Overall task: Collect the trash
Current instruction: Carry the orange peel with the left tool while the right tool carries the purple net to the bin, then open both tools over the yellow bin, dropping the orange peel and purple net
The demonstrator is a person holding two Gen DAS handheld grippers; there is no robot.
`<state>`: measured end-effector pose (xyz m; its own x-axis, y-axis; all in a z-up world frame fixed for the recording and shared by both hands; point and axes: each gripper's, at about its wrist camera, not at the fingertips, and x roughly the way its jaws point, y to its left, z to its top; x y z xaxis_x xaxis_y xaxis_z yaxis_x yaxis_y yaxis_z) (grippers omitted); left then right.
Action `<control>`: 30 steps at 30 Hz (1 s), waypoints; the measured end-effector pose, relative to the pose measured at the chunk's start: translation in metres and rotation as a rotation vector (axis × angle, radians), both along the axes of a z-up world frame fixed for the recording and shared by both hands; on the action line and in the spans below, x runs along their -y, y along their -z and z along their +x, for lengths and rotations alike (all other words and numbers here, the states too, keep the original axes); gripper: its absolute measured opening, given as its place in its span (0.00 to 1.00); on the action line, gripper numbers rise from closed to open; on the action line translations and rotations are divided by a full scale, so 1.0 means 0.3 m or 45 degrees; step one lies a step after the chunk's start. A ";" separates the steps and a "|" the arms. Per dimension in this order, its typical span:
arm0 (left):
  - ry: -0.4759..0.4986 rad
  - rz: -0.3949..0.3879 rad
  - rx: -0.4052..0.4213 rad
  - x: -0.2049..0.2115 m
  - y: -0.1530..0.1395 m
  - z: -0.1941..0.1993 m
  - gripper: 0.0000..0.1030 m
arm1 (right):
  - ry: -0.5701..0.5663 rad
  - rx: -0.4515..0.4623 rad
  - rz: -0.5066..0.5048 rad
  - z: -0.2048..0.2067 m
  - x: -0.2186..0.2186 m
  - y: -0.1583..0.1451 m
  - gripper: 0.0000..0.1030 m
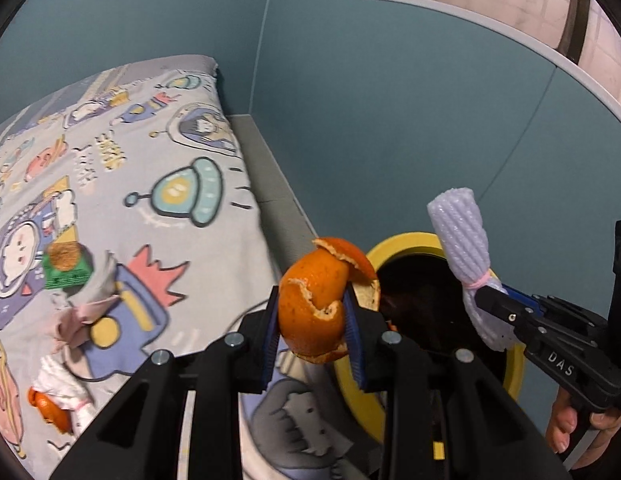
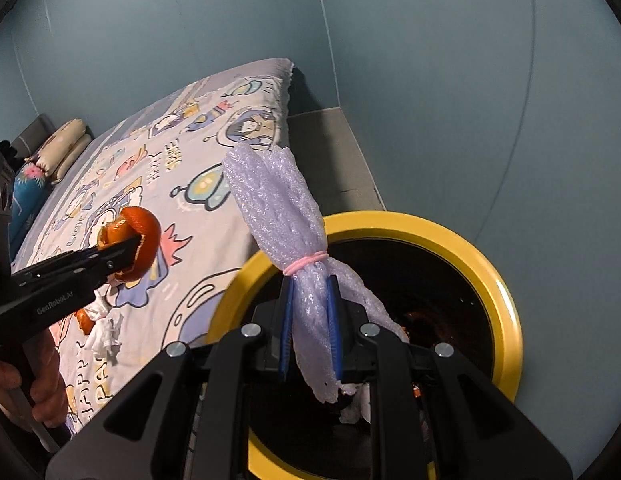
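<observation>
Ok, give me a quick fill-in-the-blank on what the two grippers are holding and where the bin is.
1. The left gripper is shut on an orange ____.
2. The right gripper grips a foam sleeve tied with a ____ band.
3. The bin has a ____ rim.

Missing words: peel; pink; yellow

The bin (image 2: 506,280) is sitting just ahead of the right gripper (image 2: 310,332), beside the bed (image 2: 158,168); scraps (image 1: 74,300) are lying on the bed, left of the left gripper (image 1: 312,328).

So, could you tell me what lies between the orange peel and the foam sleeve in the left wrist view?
In the left wrist view, only the bin's yellow rim and dark opening show between the orange peel and the foam sleeve.
</observation>
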<state>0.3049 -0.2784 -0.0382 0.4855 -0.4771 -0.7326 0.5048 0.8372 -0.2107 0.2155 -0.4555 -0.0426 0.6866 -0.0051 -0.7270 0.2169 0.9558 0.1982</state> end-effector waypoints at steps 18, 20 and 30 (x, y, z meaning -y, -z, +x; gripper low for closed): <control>0.132 0.001 -0.130 0.208 0.160 -0.032 0.28 | 0.145 -0.065 0.086 -0.062 0.150 0.103 0.15; 0.140 0.006 -0.128 0.218 0.164 -0.036 0.29 | 0.153 -0.069 0.086 -0.067 0.154 0.106 0.16; 0.117 -0.054 -0.154 0.191 0.155 -0.026 0.57 | 0.199 -0.057 0.118 -0.080 0.172 0.094 0.30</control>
